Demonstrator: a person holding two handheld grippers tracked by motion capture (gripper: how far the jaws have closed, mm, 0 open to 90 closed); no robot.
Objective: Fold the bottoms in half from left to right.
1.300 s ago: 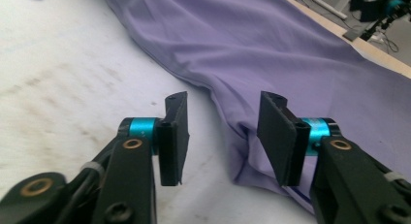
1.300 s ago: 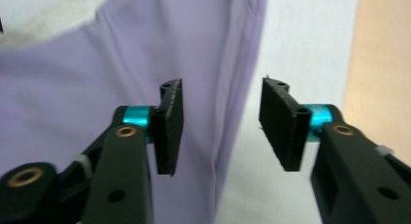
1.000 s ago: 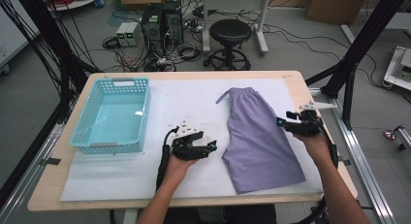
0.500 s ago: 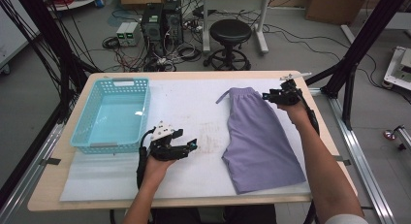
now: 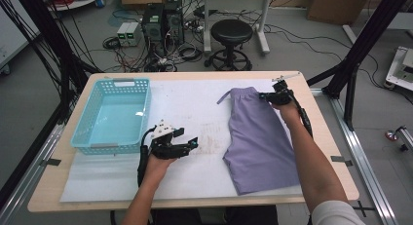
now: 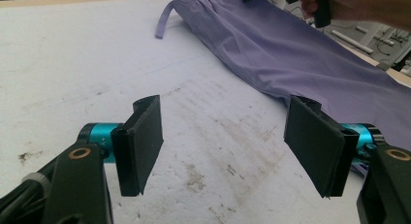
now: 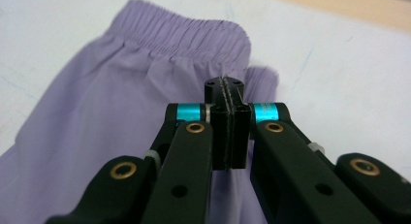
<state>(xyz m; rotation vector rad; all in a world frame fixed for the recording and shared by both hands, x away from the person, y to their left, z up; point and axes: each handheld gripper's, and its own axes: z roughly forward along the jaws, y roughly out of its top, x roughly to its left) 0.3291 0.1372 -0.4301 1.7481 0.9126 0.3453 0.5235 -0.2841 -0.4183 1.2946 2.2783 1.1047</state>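
Purple shorts lie flat on the right half of the white mat, waistband at the far end. My right gripper rests at the waistband's far right corner. Its jaws have just been closing and now stand pressed together on a fold of the waistband, as the right gripper view shows. My left gripper hovers over bare mat left of the shorts, open, with nothing between its pads. The shorts stretch across the far right of that view.
A light blue plastic basket stands on the table's left side, nothing visible inside. The wooden table edge runs along the far side, with a stool and cables on the floor beyond. Black frame posts stand at the right.
My right hand has moved from the shorts' right edge up to the waistband corner, and its jaws have shut there. My left hand drifted left, then barely moved.
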